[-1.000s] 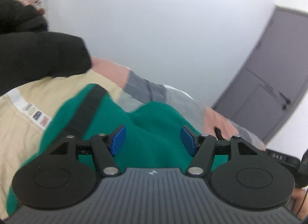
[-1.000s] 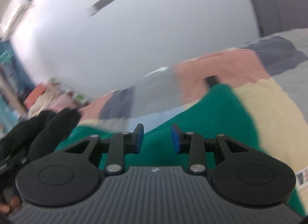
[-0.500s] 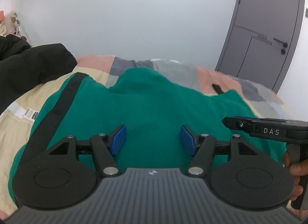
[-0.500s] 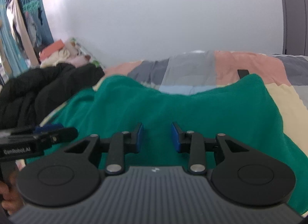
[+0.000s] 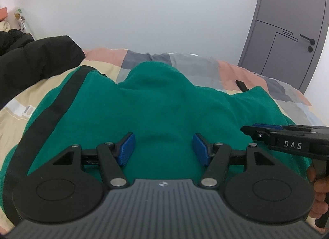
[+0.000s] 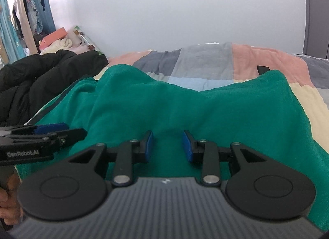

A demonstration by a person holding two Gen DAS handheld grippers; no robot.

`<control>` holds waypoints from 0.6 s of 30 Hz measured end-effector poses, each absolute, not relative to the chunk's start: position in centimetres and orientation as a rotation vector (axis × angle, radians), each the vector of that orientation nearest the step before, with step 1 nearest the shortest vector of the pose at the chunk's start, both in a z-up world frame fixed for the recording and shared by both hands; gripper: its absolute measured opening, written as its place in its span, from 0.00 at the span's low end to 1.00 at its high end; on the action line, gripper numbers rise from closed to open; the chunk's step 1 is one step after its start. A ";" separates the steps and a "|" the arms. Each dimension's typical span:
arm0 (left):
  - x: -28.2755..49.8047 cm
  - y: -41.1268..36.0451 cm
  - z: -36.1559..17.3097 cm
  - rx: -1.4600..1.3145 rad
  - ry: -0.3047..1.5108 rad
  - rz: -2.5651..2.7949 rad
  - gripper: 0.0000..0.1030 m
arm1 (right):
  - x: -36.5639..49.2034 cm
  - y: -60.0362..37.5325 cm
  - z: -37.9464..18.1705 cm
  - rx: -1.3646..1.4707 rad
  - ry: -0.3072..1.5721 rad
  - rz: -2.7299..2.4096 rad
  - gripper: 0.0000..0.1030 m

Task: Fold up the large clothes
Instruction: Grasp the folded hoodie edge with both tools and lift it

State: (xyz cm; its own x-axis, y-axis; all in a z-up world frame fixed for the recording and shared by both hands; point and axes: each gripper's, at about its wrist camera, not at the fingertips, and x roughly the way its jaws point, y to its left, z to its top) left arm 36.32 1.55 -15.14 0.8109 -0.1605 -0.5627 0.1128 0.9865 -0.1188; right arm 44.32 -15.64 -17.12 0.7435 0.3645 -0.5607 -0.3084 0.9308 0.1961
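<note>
A large green garment point(image 5: 164, 107) with a black stripe point(image 5: 61, 103) along its left side lies spread on the bed; it also shows in the right wrist view point(image 6: 185, 111). My left gripper point(image 5: 163, 149) is open and empty just above the garment's near part. My right gripper point(image 6: 167, 146) is open and empty above the garment's near right part. The right gripper shows side-on at the right edge of the left wrist view point(image 5: 255, 129). The left gripper shows at the left edge of the right wrist view point(image 6: 67, 130).
The bed has a patchwork cover point(image 6: 205, 64) in pink, grey, blue and cream. A black puffy jacket point(image 6: 30, 82) lies at the bed's left side. A grey door point(image 5: 287, 33) stands at the right. A pile of items point(image 6: 59, 43) and hanging clothes point(image 6: 20, 19) are far left.
Both cameras have levelled out from a tilted, blurred view and now face the garment squarely. The right gripper's jaws have opened wider. The left jaws stay open.
</note>
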 end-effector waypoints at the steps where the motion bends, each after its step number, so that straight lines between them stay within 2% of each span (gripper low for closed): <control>1: 36.1 1.6 -14.9 -0.085 0.602 -0.142 0.66 | 44.2 -15.8 -17.0 0.109 0.631 0.368 0.34; 10: 30.9 3.8 -12.1 -0.230 0.585 -0.099 0.73 | 41.0 -19.8 -14.9 0.365 0.639 0.376 0.35; 12: 29.6 5.0 -12.0 -0.335 0.593 -0.083 0.74 | 40.0 -21.0 -14.6 0.428 0.649 0.368 0.39; 14: 28.2 6.5 -12.3 -0.474 0.612 -0.073 0.74 | 39.0 -22.0 -14.5 0.487 0.664 0.357 0.48; 18: 25.8 8.8 -14.0 -0.723 0.662 -0.075 0.78 | 37.0 -24.2 -15.1 0.701 0.718 0.364 0.49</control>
State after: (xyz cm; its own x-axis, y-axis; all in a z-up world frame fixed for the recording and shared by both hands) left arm 25.79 8.82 -13.99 0.7957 -0.2837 -0.5352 -0.1574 0.7563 -0.6350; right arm 37.04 -24.21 -15.14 0.7054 0.5274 -0.4735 -0.0703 0.7168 0.6937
